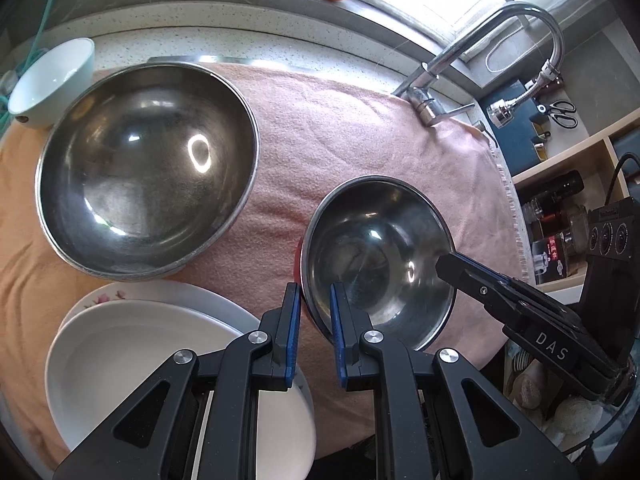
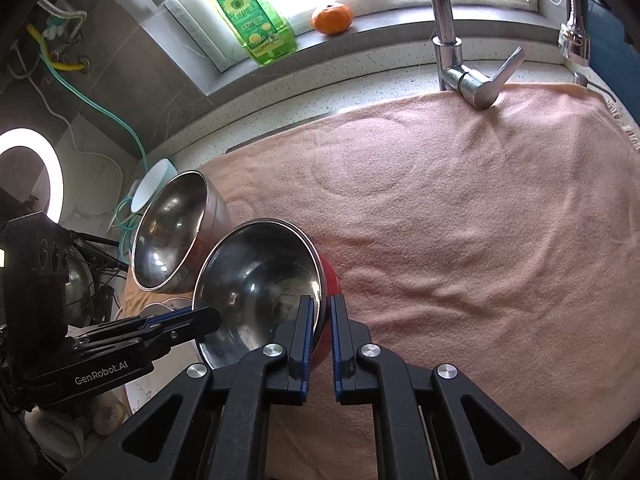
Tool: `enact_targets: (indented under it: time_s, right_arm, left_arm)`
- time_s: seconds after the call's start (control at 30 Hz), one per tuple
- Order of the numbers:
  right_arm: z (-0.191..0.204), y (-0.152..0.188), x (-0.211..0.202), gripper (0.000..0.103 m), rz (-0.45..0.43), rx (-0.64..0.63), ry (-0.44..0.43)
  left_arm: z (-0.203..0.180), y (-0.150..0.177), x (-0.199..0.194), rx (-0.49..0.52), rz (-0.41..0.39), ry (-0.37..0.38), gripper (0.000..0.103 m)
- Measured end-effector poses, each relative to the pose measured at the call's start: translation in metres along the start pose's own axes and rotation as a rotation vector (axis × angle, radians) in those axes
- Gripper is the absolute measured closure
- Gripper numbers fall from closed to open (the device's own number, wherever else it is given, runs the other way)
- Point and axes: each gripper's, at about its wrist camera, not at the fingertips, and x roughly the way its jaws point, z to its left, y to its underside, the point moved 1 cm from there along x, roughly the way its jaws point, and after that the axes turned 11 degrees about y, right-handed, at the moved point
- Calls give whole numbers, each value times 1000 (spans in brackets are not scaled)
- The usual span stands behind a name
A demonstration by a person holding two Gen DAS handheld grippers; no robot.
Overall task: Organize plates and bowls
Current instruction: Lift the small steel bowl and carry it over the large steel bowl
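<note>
A small steel bowl with a red outside [image 1: 380,256] [image 2: 256,280] is held between both grippers over the pink towel. My left gripper [image 1: 314,320] is shut on its near rim. My right gripper [image 2: 322,332] is shut on its opposite rim, and shows in the left wrist view [image 1: 460,276]. The left gripper shows in the right wrist view [image 2: 192,322]. A large steel bowl [image 1: 148,168] [image 2: 176,232] sits on the towel to the left. White plates are stacked [image 1: 132,344] at the front left. A pale blue bowl [image 1: 52,80] [image 2: 154,184] stands behind the large bowl.
The pink towel [image 2: 460,220] [image 1: 352,120] covers the counter. A chrome faucet [image 1: 432,92] [image 2: 452,52] stands at the back. A green detergent bottle [image 2: 252,16] and an orange [image 2: 332,18] sit on the windowsill. A shelf with jars [image 1: 560,216] is at the right.
</note>
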Motion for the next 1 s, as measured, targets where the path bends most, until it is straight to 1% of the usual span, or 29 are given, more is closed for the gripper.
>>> enact_targets:
  time_s: [0.27,0.63,0.87,1.0]
  right_arm:
    - [20,-14,-13,95,-36,-26,-21]
    - [56,-39,-20,95,-67,-89,-50]
    - [83,-55,-16,95,-82,-134,-64]
    - [98,-61,-7,95,-74,-164,-68]
  left_arm:
    - [4,-9,-22,-6,-57,3,90]
    - [17,-23,-54,-7,-127,-23,90]
    - [32,-36,-73,-21,-169,-50,90]
    - [44,-40,-79,-36,-173,-75,90]
